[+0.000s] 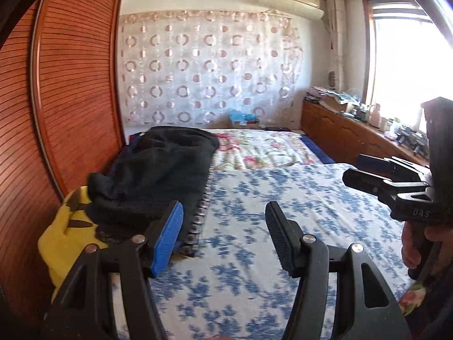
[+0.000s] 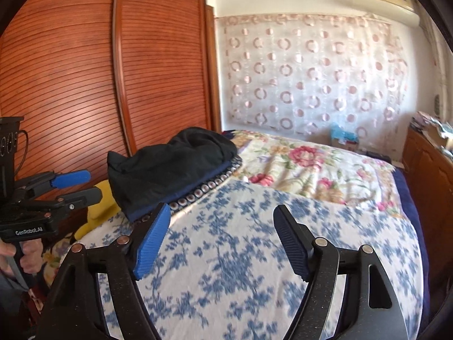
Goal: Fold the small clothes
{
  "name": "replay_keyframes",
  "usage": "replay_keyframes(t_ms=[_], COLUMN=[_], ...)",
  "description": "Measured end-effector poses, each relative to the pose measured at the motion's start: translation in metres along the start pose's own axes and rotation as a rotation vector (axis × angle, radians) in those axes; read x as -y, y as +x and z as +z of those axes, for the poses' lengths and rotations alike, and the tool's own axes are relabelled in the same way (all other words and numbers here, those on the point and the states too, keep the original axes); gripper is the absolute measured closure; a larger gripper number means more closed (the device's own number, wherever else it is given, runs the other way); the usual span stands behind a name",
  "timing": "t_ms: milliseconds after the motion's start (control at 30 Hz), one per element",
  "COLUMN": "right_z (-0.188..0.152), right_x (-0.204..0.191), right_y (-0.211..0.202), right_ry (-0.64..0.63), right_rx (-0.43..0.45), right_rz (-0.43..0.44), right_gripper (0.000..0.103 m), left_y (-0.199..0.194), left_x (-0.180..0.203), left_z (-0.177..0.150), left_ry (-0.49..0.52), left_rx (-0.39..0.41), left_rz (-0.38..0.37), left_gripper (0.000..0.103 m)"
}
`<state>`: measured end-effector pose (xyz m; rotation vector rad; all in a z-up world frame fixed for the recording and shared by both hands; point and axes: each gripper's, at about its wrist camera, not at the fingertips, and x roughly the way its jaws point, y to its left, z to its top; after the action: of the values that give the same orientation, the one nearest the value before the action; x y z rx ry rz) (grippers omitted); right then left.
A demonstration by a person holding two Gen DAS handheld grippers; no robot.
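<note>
Left wrist view: left tongs (image 1: 223, 235) wide, nothing btwn, over blue-flowered white bedspread (image 1: 254, 198). Right tongs (image 2: 222, 243) also wide, empty, over same spread. Dark folded clothes pile (image 1: 158, 175) sits at bed's left edge w/ yellow cloth (image 1: 65, 235) beside it.

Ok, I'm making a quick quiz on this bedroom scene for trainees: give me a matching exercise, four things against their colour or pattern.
Things:
1. pile of clothes
2. cloth under the pile
3. near bedspread
4. wardrobe doors

Colour or pattern:
A. reddish-brown slats
B. yellow
C. white with blue flowers
D. dark, almost black

Pairs: 1-D, 2-B, 3-C, 4-A
</note>
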<state>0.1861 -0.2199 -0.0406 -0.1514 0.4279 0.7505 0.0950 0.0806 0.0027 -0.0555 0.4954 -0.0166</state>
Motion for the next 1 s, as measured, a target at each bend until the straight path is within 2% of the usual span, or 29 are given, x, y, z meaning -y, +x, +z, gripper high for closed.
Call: replay_keyframes(t_ms=[133, 400, 1000], right_z=[-0.01, -0.018, -0.003], right_x=[0.01, 0.027, 0.025], right_y=[-0.027, -0.08, -0.152], right_ry=[0.037, 0.1, 0.125], right_rx=[0.017, 0.062, 0.16], right_rz=[-0.055, -0.179, -0.318], right_gripper=[0.023, 0.019, 0.018], left_y=[-0.001, -0.014, -0.057], left_x=[0.017, 0.045, 0.065], left_z=[0.003, 0.013, 0.053], left_ry=[0.007, 0.031, 0.048], left_rx=[-0.006, 0.003, 0.108], left_rz=[-0.028, -0.017, -0.024], left_gripper=[0.043, 0.043, 0.043])
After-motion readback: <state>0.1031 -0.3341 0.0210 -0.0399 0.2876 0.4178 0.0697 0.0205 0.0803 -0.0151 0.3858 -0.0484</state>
